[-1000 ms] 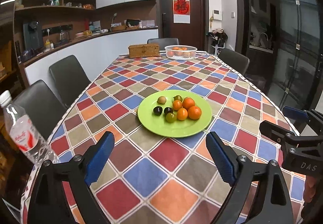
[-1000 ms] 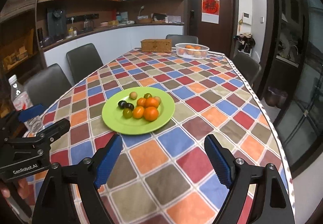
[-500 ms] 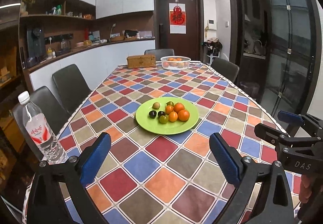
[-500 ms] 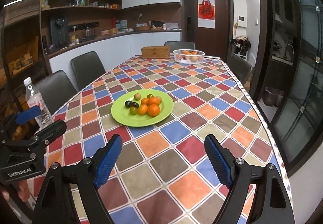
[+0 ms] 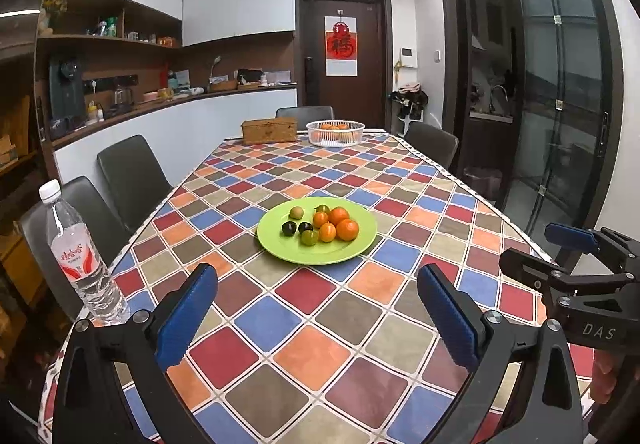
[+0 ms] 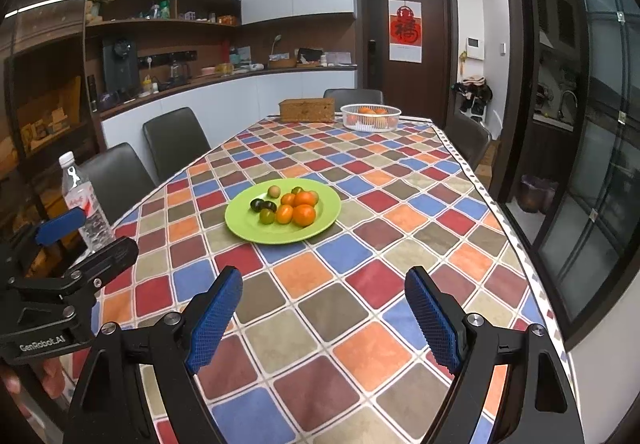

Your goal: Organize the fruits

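A green plate [image 5: 288,252] [image 6: 240,224] sits mid-table with several small fruits: orange ones [image 5: 347,229] [image 6: 303,214], dark ones [image 5: 289,228] [image 6: 257,204], a green one [image 5: 309,238] and a pale one [image 5: 296,211]. My left gripper [image 5: 318,312] is open and empty, held over the near table end, well short of the plate. My right gripper [image 6: 324,316] is open and empty, also short of the plate. Each gripper shows at the other view's edge.
A water bottle [image 5: 78,260] [image 6: 86,203] stands at the table's left near edge. A white basket of oranges [image 5: 335,132] [image 6: 370,117] and a wicker box [image 5: 269,130] sit at the far end. Dark chairs [image 5: 132,175] line the left side.
Both grippers have pulled back and up from the plate, so the plate looks smaller and farther. Jaws stayed open and empty.
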The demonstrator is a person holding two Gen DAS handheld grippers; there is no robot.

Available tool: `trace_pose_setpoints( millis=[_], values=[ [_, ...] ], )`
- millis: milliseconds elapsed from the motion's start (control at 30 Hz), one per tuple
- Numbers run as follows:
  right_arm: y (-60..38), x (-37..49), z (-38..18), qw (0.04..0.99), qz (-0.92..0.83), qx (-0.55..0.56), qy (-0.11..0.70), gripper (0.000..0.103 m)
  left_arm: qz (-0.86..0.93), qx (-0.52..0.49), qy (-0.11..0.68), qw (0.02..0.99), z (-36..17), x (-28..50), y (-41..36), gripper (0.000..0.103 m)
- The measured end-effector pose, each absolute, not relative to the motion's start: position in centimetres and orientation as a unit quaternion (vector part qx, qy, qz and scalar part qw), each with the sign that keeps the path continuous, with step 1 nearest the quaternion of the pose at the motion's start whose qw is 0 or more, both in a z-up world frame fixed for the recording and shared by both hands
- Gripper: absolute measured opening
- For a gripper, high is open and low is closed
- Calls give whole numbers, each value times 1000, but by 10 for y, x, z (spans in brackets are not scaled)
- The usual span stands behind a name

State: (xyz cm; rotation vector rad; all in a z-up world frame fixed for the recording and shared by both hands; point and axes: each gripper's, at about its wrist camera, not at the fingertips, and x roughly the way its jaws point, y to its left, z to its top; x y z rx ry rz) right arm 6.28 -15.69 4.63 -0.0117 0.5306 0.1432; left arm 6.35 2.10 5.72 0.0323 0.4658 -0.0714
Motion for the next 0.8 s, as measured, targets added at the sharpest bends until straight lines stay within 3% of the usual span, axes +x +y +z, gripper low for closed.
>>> trace_pose_setpoints(
  millis=[800],
  values=[
    [-163, 42, 52, 967, 58, -5, 249, 84, -33, 11, 217, 976, 70, 42, 18, 103]
  ],
)
